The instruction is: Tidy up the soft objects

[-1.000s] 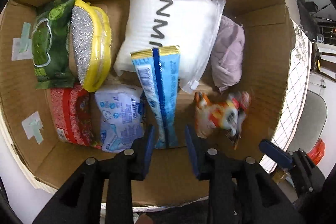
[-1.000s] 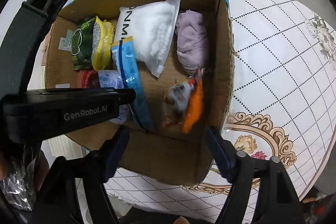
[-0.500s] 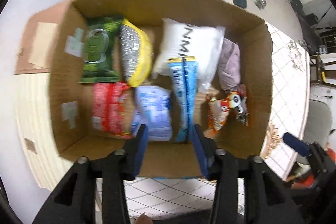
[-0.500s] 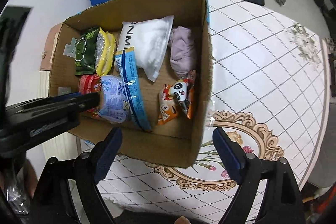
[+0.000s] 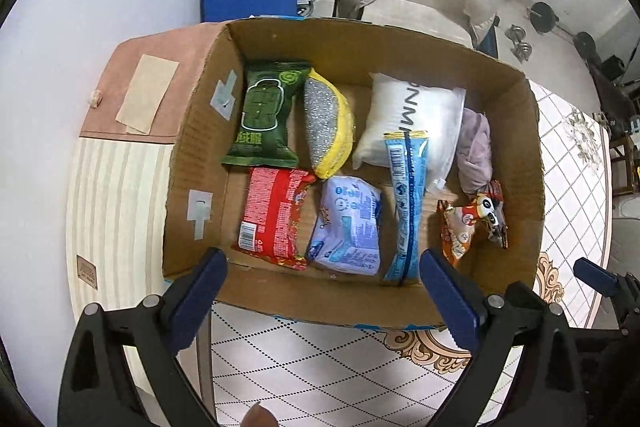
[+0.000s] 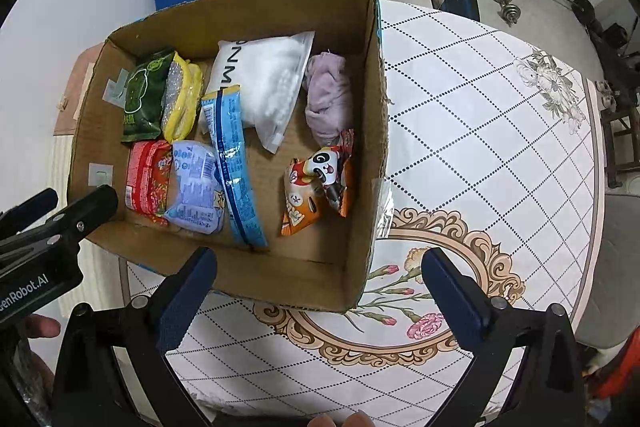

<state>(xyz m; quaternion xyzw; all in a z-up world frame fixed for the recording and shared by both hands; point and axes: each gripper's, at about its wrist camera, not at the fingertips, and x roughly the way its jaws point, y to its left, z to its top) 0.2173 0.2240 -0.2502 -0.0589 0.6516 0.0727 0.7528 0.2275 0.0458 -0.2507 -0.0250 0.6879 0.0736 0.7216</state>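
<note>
The long blue packet [image 5: 406, 203] lay flat in the cardboard box [image 5: 400, 51], between the pale blue pouch [image 5: 348, 227] and the panda snack bag [image 5: 472, 223]; a second earlier the left gripper [image 5: 322, 267] had it between nearly shut jaws, and the right gripper [image 6: 320, 263] had just dropped the snack; now both hovered above the near wall, jaws opening wide, holding nothing; judged, those placements were done; the purple cloth [image 5: 474, 155] was half hidden behind the white pillow pack [image 5: 412, 115]; its print was cut off.
</note>
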